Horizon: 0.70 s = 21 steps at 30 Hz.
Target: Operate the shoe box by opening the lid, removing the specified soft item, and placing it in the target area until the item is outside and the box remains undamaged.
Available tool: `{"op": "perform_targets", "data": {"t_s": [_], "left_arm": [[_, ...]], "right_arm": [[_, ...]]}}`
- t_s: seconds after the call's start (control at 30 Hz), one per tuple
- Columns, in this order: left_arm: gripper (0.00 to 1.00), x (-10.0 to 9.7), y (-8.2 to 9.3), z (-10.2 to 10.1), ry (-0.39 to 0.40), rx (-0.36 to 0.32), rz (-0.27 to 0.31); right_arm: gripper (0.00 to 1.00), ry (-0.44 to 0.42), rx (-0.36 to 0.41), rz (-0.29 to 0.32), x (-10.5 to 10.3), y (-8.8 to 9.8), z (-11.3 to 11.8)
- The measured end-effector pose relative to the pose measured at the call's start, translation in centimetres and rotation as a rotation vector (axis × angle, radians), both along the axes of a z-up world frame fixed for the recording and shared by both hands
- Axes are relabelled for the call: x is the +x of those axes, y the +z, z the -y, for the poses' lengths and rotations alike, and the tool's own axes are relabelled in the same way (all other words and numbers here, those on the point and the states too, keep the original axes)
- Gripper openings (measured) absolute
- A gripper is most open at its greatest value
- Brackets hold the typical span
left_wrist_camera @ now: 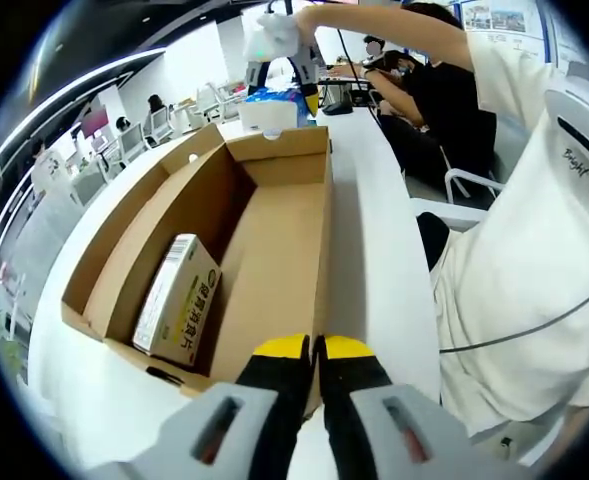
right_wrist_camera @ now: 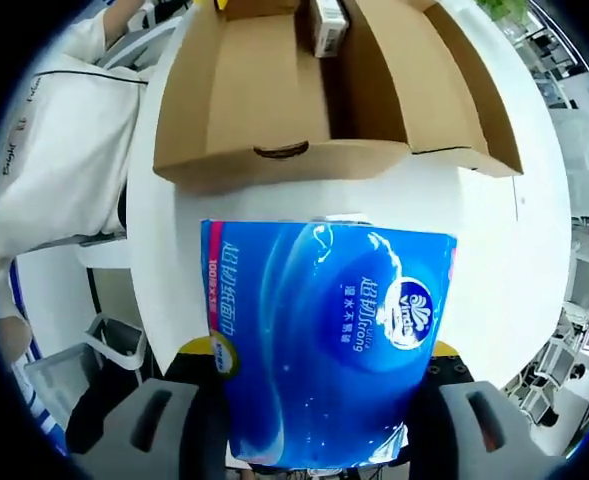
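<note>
Gripping the blue tissue pack [right_wrist_camera: 329, 340], your right claw [right_wrist_camera: 324, 380] has it clamped between both jaws, above the white tabletop [right_wrist_camera: 494, 260] just beside the open shoe box [right_wrist_camera: 274, 100]. Your left claw [left_wrist_camera: 314, 350] is clenched, tips together, at the box's near wall. A small carton [left_wrist_camera: 177, 300] lies inside.

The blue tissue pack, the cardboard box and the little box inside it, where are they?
Blue tissue pack [right_wrist_camera: 334, 340], right gripper view, front face.
Cardboard box [left_wrist_camera: 274, 240], left gripper view, inside floor.
Little box [left_wrist_camera: 177, 300], left gripper view, top face.
</note>
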<state>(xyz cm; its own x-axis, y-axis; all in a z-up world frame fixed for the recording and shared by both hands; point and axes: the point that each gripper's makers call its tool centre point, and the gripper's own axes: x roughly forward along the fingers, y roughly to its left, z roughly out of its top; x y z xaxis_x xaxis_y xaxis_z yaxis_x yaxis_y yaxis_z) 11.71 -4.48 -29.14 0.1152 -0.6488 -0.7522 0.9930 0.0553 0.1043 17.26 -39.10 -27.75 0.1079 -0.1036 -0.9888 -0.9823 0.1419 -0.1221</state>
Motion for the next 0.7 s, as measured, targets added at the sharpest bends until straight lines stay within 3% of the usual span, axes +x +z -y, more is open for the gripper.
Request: {"op": "perform_targets", "data": {"t_s": [0.3,0.5,0.7], "left_arm": [[0.04,0.1,0.0,0.0,0.001,0.000,0.003],[0.04,0.2,0.0,0.0,0.001,-0.001,0.004],[0.04,0.2,0.0,0.0,0.003,-0.003,0.005]], "right_arm": [[0.72,0.001,0.019,-0.011,0.1,-1.1,-0.4],[0.73,0.082,0.004,-0.010,0.4,-1.1,-0.3],[0.75,0.081,0.009,-0.007,0.4,-1.1,-0.2]]}}
